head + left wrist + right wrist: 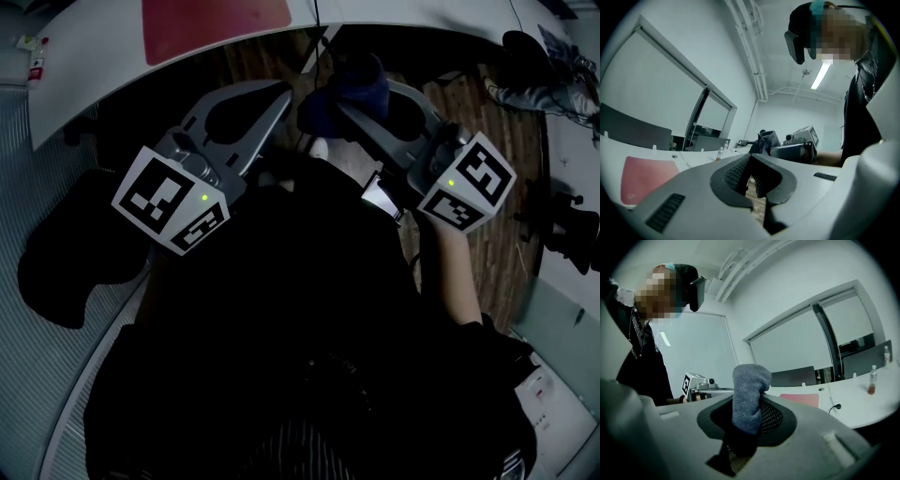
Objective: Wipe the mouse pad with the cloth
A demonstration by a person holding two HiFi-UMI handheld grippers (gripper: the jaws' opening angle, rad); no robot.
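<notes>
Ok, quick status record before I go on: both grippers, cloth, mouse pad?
left gripper: jaws together, nothing between them
right gripper: jaws clamped on the cloth
cloth: blue-grey, bunched, sticking out past the jaws
mouse pad: red, lying flat on the white table, nothing touching it
position: both grippers held short of the table edge
wiping: not yet begun

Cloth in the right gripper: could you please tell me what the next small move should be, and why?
Probably reach the right gripper forward over the table to the mouse pad. Its jaws are shut on the cloth, but it hangs over the floor, short of the pad.
</notes>
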